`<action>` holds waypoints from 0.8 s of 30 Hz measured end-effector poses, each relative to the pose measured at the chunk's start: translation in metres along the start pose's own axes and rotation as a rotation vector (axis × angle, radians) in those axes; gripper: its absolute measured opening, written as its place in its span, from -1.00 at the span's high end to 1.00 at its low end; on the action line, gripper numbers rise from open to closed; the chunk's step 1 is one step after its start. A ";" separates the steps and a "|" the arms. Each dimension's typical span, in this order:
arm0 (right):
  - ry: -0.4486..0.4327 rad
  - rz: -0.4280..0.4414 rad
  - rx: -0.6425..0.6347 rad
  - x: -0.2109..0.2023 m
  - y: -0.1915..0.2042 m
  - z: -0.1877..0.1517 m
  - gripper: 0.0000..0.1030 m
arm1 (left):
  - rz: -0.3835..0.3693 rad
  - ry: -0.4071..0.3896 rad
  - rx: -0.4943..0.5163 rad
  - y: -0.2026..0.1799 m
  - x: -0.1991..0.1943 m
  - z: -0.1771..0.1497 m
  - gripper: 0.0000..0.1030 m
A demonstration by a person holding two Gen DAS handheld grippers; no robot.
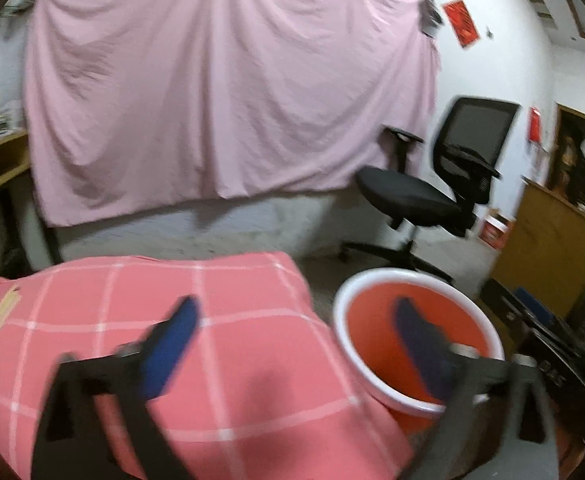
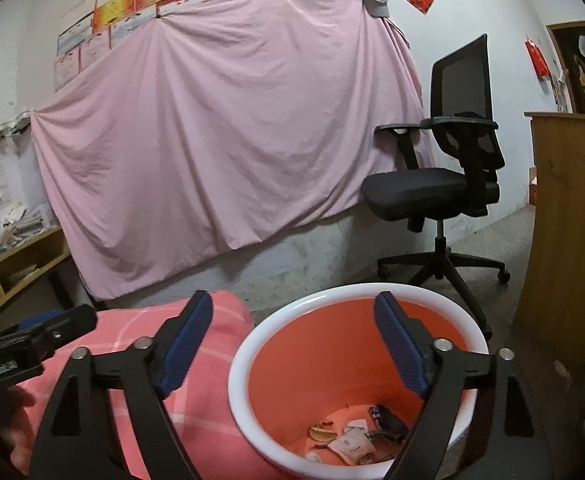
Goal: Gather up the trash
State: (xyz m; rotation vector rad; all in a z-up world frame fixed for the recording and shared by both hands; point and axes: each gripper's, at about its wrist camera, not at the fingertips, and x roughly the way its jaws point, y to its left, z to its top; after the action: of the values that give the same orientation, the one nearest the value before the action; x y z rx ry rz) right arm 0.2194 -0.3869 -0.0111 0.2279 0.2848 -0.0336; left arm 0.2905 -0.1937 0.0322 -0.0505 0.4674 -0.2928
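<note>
**Both Claws Spread at the Trash Bucket**

The left gripper (image 1: 292,344) is spread wide; nothing is held between its blurred blue pads. The right gripper (image 2: 292,340) is likewise spread and empty. The orange bucket (image 2: 412,300) is seen at 5 o'clock beside the pink checked cloth (image 2: 212,420). Wrappers (image 2: 352,446) lie inside; their print is unreadable.

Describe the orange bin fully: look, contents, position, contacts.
The orange bin is a round, plastic-looking pail with a thick white rim, orange inside, standing upright and open-topped against the edge of the pink checked cloth. At its bottom lie scraps: small white wrappers, a dark packet, a yellowish peel-like piece. The right gripper hangs over its mouth, fingers spread and holding nothing. No contact with the bin is visible.
</note>
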 end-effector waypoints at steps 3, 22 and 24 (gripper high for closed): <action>-0.023 0.024 -0.017 -0.003 0.007 -0.001 -1.00 | 0.046 -0.065 -0.030 0.012 -0.010 -0.003 -0.98; -0.117 0.123 -0.097 -0.034 0.063 -0.006 -1.00 | 0.163 -0.113 -0.034 0.059 -0.070 -0.025 -0.98; -0.124 0.130 -0.098 -0.039 0.068 -0.008 -1.00 | 0.174 -0.118 -0.041 0.062 -0.079 -0.027 -0.98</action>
State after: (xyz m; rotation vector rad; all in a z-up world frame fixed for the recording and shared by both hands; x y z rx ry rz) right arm 0.1842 -0.3190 0.0074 0.1462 0.1469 0.0944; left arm 0.2282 -0.1111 0.0357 -0.0663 0.3575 -0.1091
